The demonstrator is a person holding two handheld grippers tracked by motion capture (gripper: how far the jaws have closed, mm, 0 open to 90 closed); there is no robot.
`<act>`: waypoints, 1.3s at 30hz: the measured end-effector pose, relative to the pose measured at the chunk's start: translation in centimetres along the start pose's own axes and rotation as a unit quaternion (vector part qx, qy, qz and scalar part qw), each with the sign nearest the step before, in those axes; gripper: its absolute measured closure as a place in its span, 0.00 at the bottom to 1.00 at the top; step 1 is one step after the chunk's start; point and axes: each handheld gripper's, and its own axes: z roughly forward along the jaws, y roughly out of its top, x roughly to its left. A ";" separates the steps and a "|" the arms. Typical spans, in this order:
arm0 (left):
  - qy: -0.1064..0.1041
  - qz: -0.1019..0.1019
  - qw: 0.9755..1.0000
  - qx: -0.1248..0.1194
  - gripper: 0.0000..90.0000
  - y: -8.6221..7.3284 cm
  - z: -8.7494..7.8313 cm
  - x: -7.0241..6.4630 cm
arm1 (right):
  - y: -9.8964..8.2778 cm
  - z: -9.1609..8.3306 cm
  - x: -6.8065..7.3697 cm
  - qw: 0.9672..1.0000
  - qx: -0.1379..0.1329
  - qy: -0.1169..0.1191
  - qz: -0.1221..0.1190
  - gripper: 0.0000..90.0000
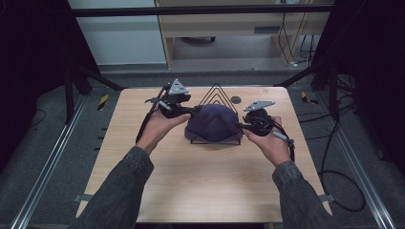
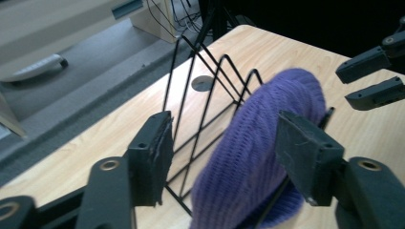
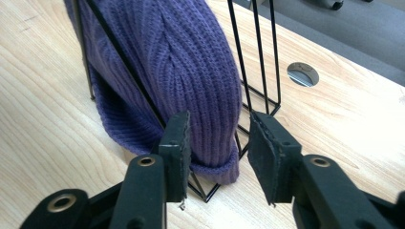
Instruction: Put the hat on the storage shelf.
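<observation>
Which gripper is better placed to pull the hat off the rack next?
Right, probably: the right gripper has the hat hem between its open jaws. The left gripper is wider, beside the rack.

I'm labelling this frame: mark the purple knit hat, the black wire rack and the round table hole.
purple knit hat (image 3: 191, 71), right gripper view, ribbed side.
black wire rack (image 2: 205, 71), left gripper view, slanted wire.
round table hole (image 3: 303, 74), right gripper view, its middle.

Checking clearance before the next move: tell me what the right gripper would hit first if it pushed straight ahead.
Most likely the purple knit hat draped on the black wire rack. The right gripper stands open with the hat's lower edge between its jaws, a rack wire just behind; depth is uncertain.
</observation>
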 end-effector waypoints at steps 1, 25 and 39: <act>0.002 0.000 1.000 0.002 0.39 -0.1 0.0 -0.1 | 0.0 -0.1 0.1 1.000 0.000 -0.001 -0.001 0.65; 0.009 -0.024 0.999 0.019 0.14 -0.3 -0.4 -1.3 | 0.4 -2.0 0.4 0.999 -0.029 -0.014 0.019 0.42; 0.002 -0.042 0.999 0.010 0.10 -1.2 -1.8 -1.8 | 0.9 -3.0 1.5 0.998 -0.057 -0.018 0.023 0.18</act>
